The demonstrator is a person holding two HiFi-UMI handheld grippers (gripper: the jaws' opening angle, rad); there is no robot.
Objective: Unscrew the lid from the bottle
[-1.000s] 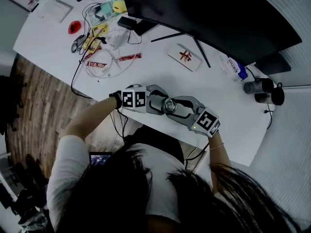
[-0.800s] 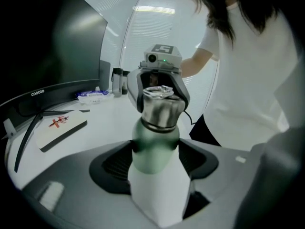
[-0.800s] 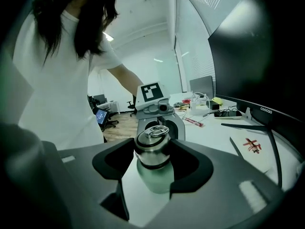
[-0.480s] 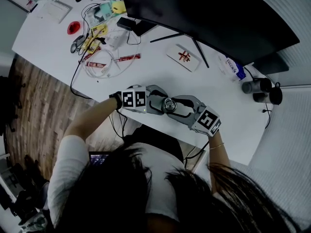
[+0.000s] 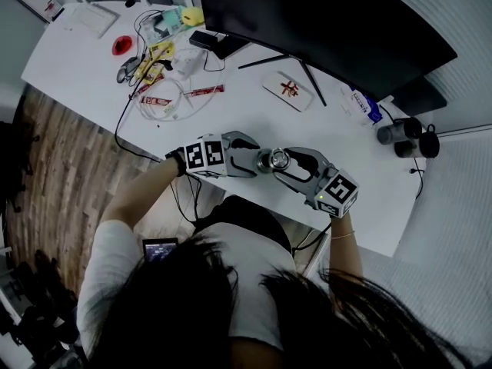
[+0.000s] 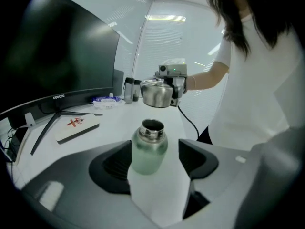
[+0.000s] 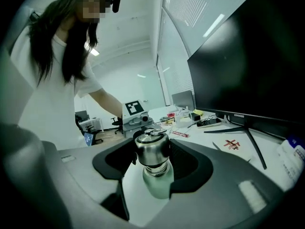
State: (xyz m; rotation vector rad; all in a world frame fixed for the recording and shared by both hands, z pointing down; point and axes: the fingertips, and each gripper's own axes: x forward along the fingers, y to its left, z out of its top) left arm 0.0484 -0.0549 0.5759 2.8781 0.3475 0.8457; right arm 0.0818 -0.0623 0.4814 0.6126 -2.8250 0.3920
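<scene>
- Left gripper (image 6: 153, 162): my left jaws are clamped on the body of the bottle. They sit in front of the monitor (image 5: 323, 21), on my side of it, by the near edge of the table (image 5: 231, 118).
- Bottle (image 6: 148, 150): pale green with a steel neck, upright between my left jaws, its mouth open and uncovered. I cannot tell whether its base rests on the table.
- Right gripper (image 7: 152, 162): my right jaws are closed on the lid, one pad on each side of it. They face the left gripper in front of the monitor.
- Lid (image 7: 152, 149): steel, rounded, with a small loop on top. It is already off the bottle and held apart from the mouth; the left gripper view shows clear space between the two.
- Monitor: large, with a dark screen, on a thin two-legged stand along the far side of the white table.
- White case with a red mark (image 5: 290, 89): lies flat between the legs of the monitor's stand.
- Blue and white packet (image 5: 367, 106): lies under the right end of the monitor.
- Two dark cups (image 5: 403, 135): stand side by side past the right end of the monitor, near the table's corner.
- Cables and small packets (image 5: 161, 91): lie in a loose tangle off the left end of the monitor.
- Red item (image 5: 121, 46): farther out from the monitor's left end than the cables; too small to tell what it is.
</scene>
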